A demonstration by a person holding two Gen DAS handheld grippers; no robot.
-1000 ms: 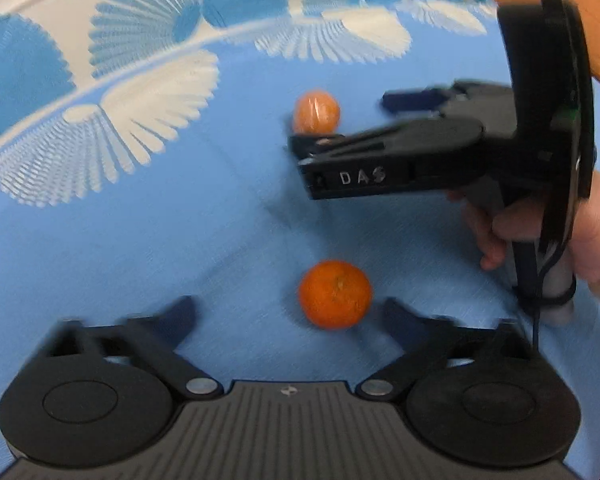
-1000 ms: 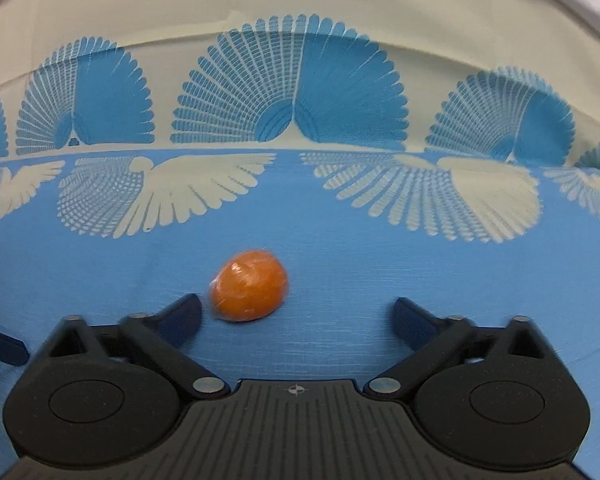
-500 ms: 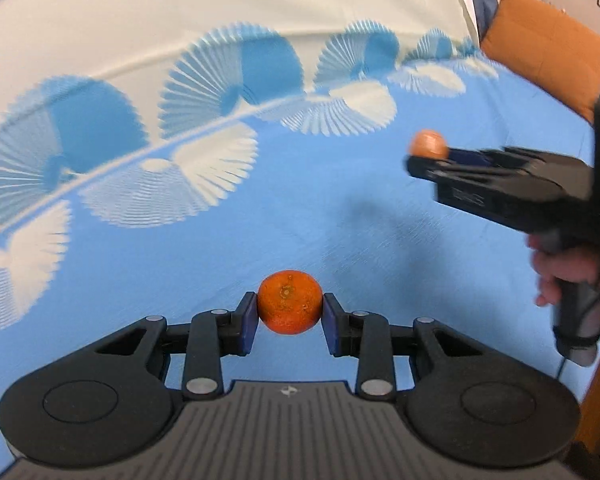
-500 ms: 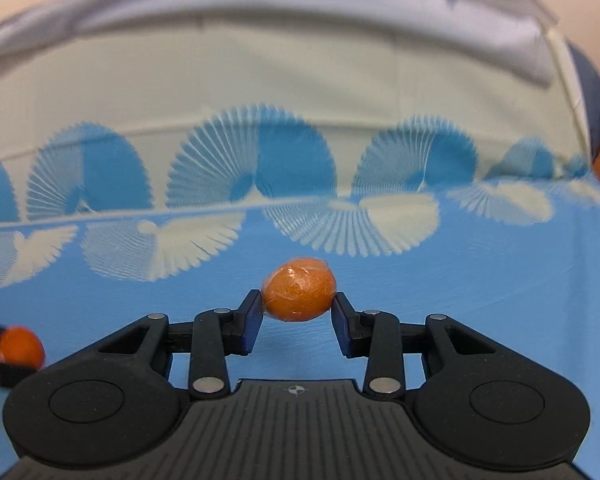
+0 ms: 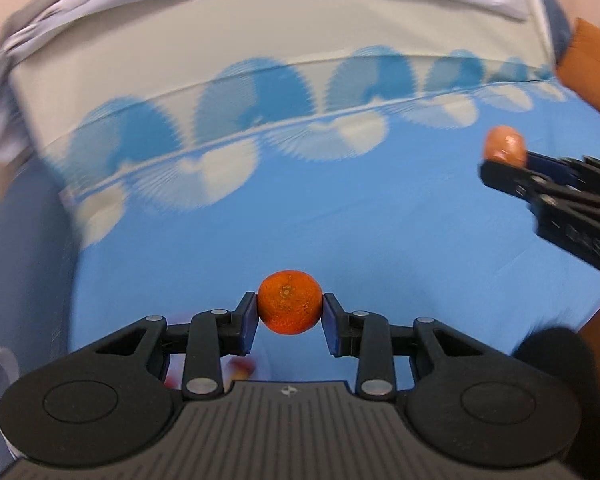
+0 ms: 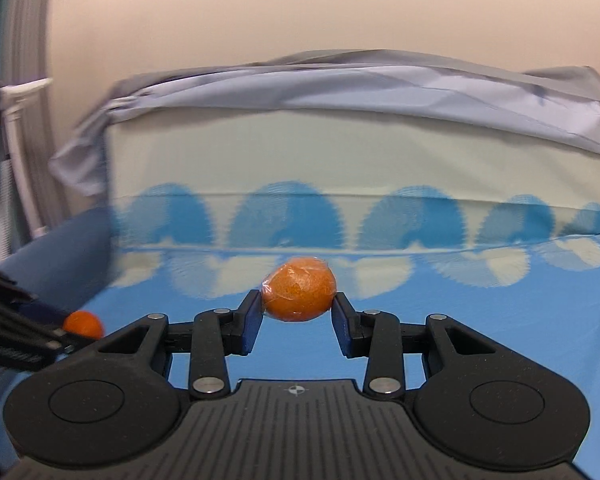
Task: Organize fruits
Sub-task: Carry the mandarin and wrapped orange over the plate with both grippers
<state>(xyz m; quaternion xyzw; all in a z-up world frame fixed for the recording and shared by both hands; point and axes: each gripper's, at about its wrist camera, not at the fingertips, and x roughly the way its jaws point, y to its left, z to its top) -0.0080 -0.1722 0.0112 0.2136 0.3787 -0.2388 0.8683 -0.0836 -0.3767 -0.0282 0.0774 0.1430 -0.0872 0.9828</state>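
My left gripper (image 5: 290,318) is shut on a bare orange tangerine (image 5: 290,302), held in the air above the blue patterned cloth (image 5: 340,220). My right gripper (image 6: 298,314) is shut on a second tangerine wrapped in clear film (image 6: 299,294), also lifted off the cloth. In the left wrist view the right gripper (image 5: 512,162) shows at the right edge with the wrapped tangerine (image 5: 505,148) at its tip. In the right wrist view the left gripper (image 6: 76,332) enters from the left with the bare tangerine (image 6: 83,323).
The blue cloth with white and blue fan shapes (image 6: 460,300) covers the surface. A pale grey sheet (image 6: 360,88) drapes over its far end. An orange cushion (image 5: 592,68) lies at the far right. Something red and yellow (image 5: 242,368) shows blurred under the left fingers. White rails (image 6: 16,152) stand at left.
Both grippers went from open around tangerines lying on the cloth to shut on them, then rose with the fruit. The views now look further across the cloth towards the grey sheet.
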